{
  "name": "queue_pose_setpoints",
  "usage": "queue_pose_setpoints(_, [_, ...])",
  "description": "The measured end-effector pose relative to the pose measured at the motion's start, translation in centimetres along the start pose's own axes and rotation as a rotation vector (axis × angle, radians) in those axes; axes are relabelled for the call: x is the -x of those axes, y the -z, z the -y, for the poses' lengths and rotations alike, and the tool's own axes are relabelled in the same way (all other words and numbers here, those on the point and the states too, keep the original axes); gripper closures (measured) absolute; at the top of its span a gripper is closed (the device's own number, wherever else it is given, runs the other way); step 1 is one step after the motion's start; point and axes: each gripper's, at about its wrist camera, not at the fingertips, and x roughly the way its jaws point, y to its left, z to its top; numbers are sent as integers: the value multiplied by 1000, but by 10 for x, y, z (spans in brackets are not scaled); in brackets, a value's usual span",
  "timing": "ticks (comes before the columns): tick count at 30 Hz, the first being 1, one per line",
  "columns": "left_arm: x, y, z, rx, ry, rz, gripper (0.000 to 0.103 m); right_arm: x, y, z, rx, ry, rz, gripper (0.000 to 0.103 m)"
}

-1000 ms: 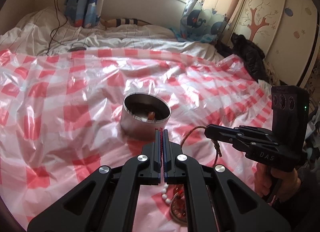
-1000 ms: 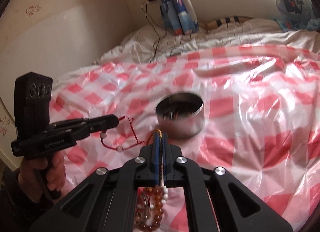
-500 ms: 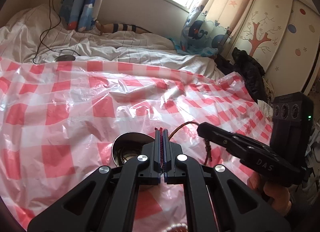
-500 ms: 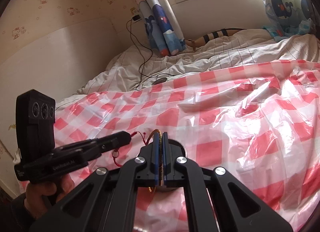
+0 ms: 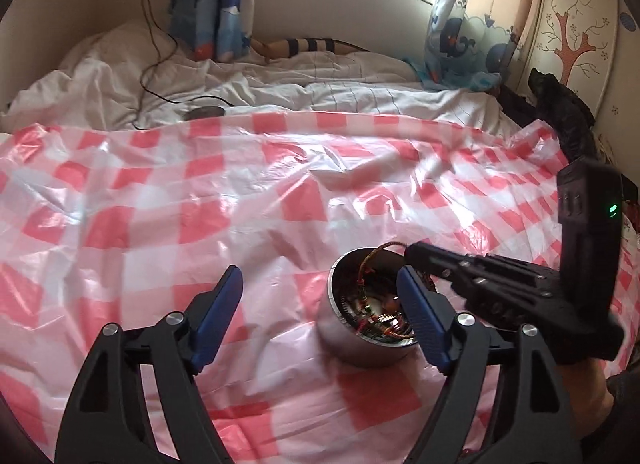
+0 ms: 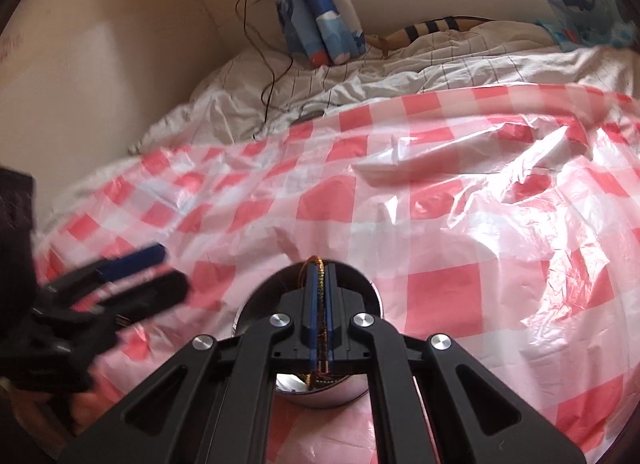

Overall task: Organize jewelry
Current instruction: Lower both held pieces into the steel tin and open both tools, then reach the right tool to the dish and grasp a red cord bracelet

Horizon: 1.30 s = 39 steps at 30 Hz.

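Note:
A round metal tin (image 5: pixel 352 348) stands on the checked plastic sheet, with red and green cords and beads (image 5: pixel 376 320) lying inside it. My left gripper (image 5: pixel 318 278) hovers just left of the tin; its jaws are opening and nothing is between them. My right gripper (image 5: pixel 414 254) is above the tin's right rim, shut on a brown cord bracelet (image 5: pixel 382 248) that arches over the opening. In the right wrist view the cord (image 6: pixel 320 284) sits pinched between the fingers, the tin (image 6: pixel 260 298) lies directly below, and the left gripper (image 6: pixel 172 270) is blurred at the left.
The red-and-white checked sheet (image 5: pixel 200 192) covers the bed. White bedding (image 5: pixel 280 92) with a black cable (image 5: pixel 156 64) lies behind it. Curtains (image 5: pixel 208 0) hang at the back wall, and a black garment (image 5: pixel 568 116) rests by the wardrobe (image 5: pixel 576 24) at right.
The left gripper's jaws went from shut on a red string to wide apart, and the string is gone from them. Both grippers moved forward to the tin. The right one stays shut on its cord.

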Motion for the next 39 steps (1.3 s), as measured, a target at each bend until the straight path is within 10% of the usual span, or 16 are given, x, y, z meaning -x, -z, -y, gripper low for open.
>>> queue_pose_setpoints(3, [11,12,-7,2,-36,-19,25,-12,9,-14,103,112,-72,90])
queue_pose_setpoints(4, [13,19,-7,-5,-49,-31,23,-10,12,-15,121,138,-63,62])
queue_pose_setpoints(6, [17,36,-7,-26,-69,-58,19,3,16,-18,146,174,-8,40])
queue_pose_setpoints(16, [43,98,8,-73,-35,-125,18,85,48,-5,158,300,58,36])
queue_pose_setpoints(31, [40,95,5,-39,-35,-127,16,-46,14,-12,308,373,-209,37])
queue_pose_setpoints(39, [42,95,5,-23,73,-139,15,53,19,-14,285,390,18,28])
